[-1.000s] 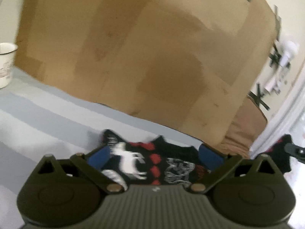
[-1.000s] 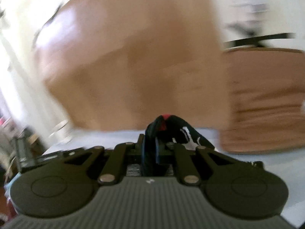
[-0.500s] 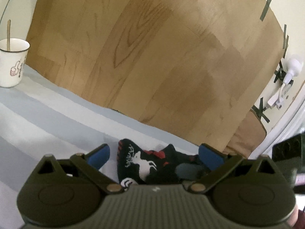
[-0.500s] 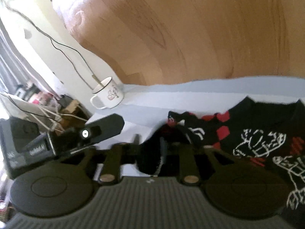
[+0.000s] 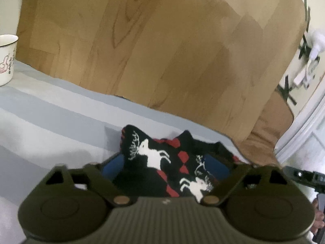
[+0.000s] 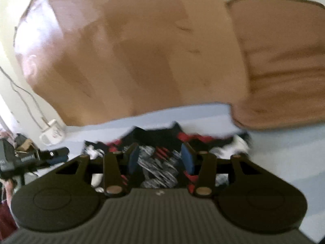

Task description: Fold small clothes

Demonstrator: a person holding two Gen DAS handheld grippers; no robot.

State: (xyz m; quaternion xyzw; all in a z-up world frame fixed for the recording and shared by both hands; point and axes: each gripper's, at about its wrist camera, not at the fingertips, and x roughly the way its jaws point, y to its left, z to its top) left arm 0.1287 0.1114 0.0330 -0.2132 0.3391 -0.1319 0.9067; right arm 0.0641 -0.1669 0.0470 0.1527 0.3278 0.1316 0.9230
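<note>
Closest to you, between the parted blue pads of your left hand-held gripper (image 5: pixel 165 167), lies the black knit garment (image 5: pixel 160 162) with white reindeer and red diamonds, spread on the pale striped surface (image 5: pixel 50 122); the fingers stand wide apart with cloth between them but nothing clamped. Your right hand-held gripper (image 6: pixel 160 158) also stands with its fingers apart, poised over the same garment (image 6: pixel 158 166), though blur there hides whether the pads touch the fabric. By my reading you are between grasps in the fold: the cloth lies bunched rather than flat, so the next move calls for picking an edge or corner on each side, closing on it, and carrying it over evenly so the layers do not slide. Counting what shows: one garment, as far as the bunching lets me tell, two grippers, and two white reindeer figures clear in the left view. Further off stands one white mug (image 5: pixel 7 59) at the left, and behind everything one wooden panel (image 5: pixel 162 50), beside a brown cushion (image 6: pixel 284 61).
</note>
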